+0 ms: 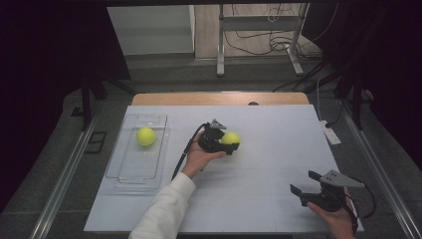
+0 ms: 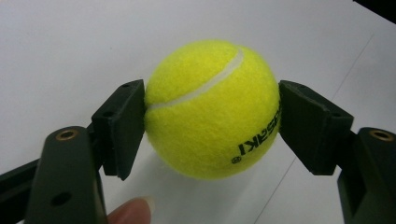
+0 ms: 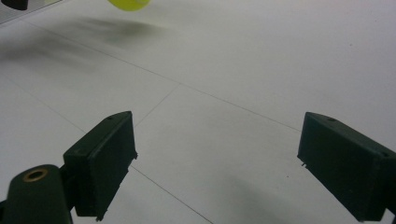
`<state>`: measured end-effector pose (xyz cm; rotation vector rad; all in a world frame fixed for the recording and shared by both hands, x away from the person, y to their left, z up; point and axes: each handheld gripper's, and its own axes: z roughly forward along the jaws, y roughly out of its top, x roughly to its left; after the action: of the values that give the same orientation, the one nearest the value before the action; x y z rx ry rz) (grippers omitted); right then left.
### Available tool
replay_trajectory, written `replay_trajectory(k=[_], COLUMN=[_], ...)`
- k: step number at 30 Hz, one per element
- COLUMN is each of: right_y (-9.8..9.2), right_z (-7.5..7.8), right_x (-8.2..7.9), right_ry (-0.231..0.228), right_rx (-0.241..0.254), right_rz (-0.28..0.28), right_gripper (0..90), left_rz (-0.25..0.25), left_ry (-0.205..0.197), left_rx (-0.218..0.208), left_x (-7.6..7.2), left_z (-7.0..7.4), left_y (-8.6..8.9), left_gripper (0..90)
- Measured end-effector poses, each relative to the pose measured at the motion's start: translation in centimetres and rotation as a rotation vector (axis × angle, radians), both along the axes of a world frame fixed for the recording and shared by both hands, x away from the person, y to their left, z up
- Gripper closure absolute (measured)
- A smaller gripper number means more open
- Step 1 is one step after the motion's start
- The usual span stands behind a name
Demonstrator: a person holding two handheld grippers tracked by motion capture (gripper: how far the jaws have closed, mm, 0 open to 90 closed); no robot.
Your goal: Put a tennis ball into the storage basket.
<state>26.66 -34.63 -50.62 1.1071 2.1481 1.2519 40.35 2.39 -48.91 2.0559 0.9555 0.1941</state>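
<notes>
A yellow tennis ball (image 1: 231,138) sits mid-table between the jaws of my left gripper (image 1: 226,141). In the left gripper view both pads press the sides of that ball (image 2: 212,109), which has black lettering and a white seam; my left gripper (image 2: 212,112) is shut on it. A second yellow tennis ball (image 1: 146,136) lies in a clear plastic tray (image 1: 130,177) at the left. My right gripper (image 1: 304,185) is held at the front right, open, with bare white table between its fingers (image 3: 105,161). The held ball (image 3: 129,3) peeks in at the top edge of the right gripper view.
The white table top (image 1: 268,164) spans the scene, with a wooden strip (image 1: 219,98) along its far edge. A small white device (image 1: 330,134) lies near the right edge. A metal stand and cables (image 1: 259,35) sit on the floor beyond.
</notes>
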Motion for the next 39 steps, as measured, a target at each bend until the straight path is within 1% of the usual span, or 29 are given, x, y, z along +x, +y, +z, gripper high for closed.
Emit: replay_trajectory(k=[1,12,21,29,31,39], right_y=[0.0,0.0,0.1,0.1,0.1,0.1], right_z=[0.0,0.0,0.0,0.0,0.0,0.0], right_x=[0.0,0.0,0.0,0.0,0.0,0.0], right_ry=[0.0,-0.004,-0.001,-0.001,-0.002,-0.003], right_rx=[0.0,0.002,-0.003,-0.005,-0.006,-0.003], right_rz=[0.0,0.0,0.0,0.0,0.0,0.0], right_gripper=[11.4,11.4,11.4,11.4,11.4,11.4], left_rz=[0.0,-0.006,0.001,-0.003,-0.001,0.0], left_ry=[-0.009,-0.033,-0.06,-0.079,-0.084,-0.095], left_rx=[-0.007,-0.01,-0.043,-0.056,-0.065,-0.065], left_x=[-0.2,-0.9,-1.7,-2.4,-2.6,-3.3], left_z=[0.2,0.7,1.6,2.1,2.1,2.3], left_y=[0.0,0.2,1.1,1.6,1.7,2.2], left_gripper=[27.7,27.7,27.7,27.7,27.7,27.6])
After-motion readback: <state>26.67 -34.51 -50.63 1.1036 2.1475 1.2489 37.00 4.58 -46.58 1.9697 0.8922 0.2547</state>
